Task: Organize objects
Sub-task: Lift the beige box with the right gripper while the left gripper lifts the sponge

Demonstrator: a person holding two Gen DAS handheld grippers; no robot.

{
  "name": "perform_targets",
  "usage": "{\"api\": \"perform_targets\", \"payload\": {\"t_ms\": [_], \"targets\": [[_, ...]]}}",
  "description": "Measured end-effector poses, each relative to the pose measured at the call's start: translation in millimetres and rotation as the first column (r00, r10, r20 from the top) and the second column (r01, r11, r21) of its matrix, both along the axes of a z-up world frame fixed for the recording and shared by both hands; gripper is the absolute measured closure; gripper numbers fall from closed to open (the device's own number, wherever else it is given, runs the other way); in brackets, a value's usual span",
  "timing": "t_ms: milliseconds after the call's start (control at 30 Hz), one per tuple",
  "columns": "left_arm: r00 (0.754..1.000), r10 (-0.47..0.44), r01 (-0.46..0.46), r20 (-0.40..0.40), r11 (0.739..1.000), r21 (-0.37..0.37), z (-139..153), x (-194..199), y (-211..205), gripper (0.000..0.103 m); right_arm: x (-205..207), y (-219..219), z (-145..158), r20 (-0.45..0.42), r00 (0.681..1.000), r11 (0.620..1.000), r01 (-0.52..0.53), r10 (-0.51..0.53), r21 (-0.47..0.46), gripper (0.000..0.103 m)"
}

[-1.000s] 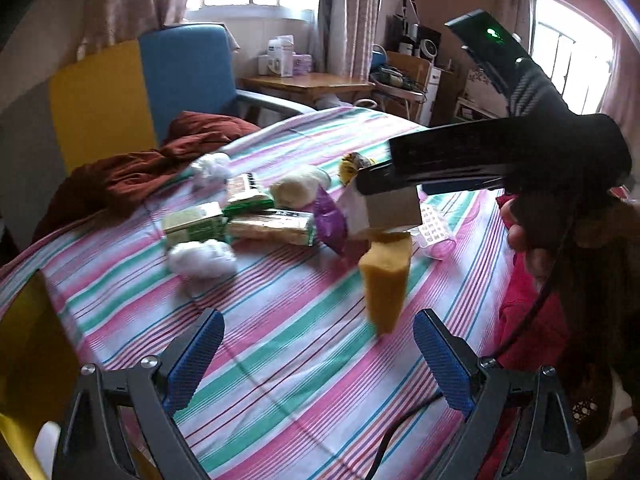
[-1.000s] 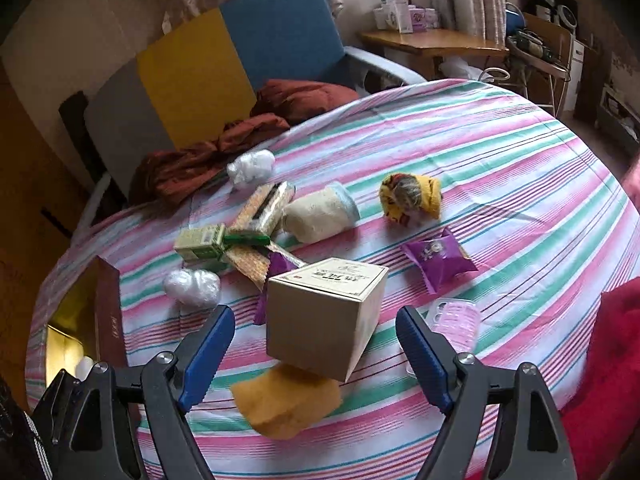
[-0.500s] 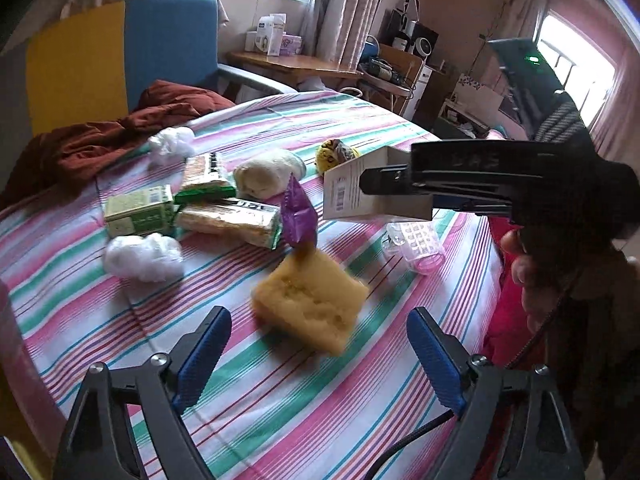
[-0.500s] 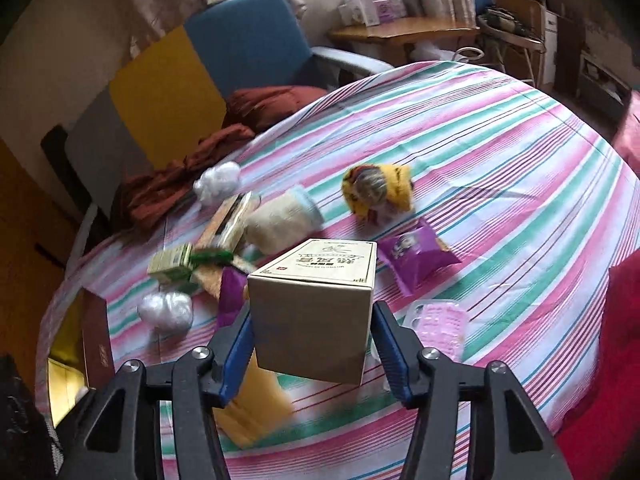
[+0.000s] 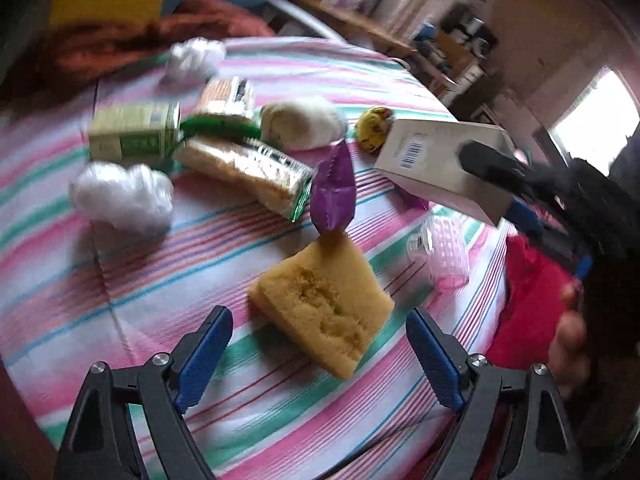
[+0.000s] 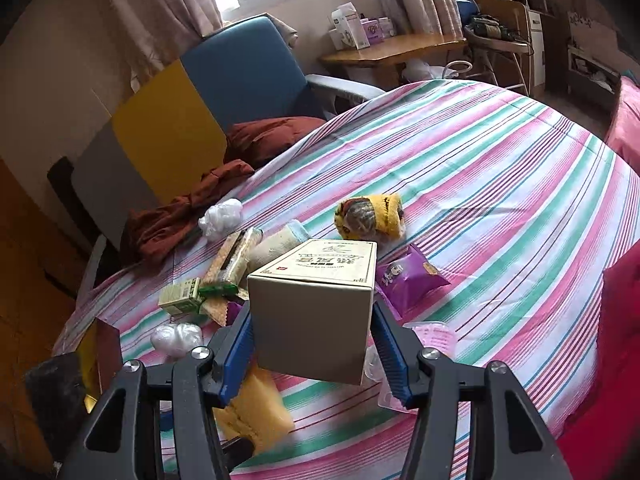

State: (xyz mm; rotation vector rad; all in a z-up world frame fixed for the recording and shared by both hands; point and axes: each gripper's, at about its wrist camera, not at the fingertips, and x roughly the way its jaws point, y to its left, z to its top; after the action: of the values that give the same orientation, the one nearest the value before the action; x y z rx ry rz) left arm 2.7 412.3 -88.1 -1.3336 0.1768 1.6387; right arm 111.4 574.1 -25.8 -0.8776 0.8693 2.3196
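My right gripper (image 6: 312, 354) is shut on a beige cardboard box (image 6: 316, 312) and holds it above the striped tablecloth (image 6: 500, 208). The box also shows in the left wrist view (image 5: 444, 164), tilted, with the right gripper clamped on it. My left gripper (image 5: 320, 356) is open and empty, just short of a yellow sponge (image 5: 324, 304) lying flat on the cloth. The sponge shows under the box in the right wrist view (image 6: 256, 412).
On the cloth lie a purple packet (image 5: 334, 192), a cracker pack (image 5: 248, 172), a green carton (image 5: 134, 132), two cotton wads (image 5: 124, 196), a cream pouch (image 5: 300, 120), a yellow toy (image 6: 370, 216), a pink plastic case (image 5: 448, 248). Red cloth and a chair (image 6: 240, 76) stand behind.
The sponge fell from beneath the box and now lies flat on the cloth. My right gripper closed on the box and lifted it. My left gripper moved closer to the sponge.
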Motion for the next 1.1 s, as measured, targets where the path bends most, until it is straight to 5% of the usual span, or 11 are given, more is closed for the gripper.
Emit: {"api": "perform_targets", "payload": {"t_ms": [133,467,1100], "targets": [[0.998,0.054,-0.053,0.04,0.998,-0.034,-3.1,-5.4,16.5,0.015,-1.9,-4.5,3.1,-0.007,1.0,1.0,-0.019,0.019,0.021,0.046],[0.991,0.003,-0.019,-0.137,0.994,-0.11,-11.2,18.1,26.8,0.02,-4.0,-6.7,3.7,-0.012,0.999,0.999,-0.047,0.047,0.025,0.046],[0.997,0.0,-0.008,-0.08,0.995,-0.1,-6.3,14.7,3.4,0.02,-8.7,-10.5,-0.8,0.021,0.998,0.998,-0.061,0.06,0.02,0.045]]}}
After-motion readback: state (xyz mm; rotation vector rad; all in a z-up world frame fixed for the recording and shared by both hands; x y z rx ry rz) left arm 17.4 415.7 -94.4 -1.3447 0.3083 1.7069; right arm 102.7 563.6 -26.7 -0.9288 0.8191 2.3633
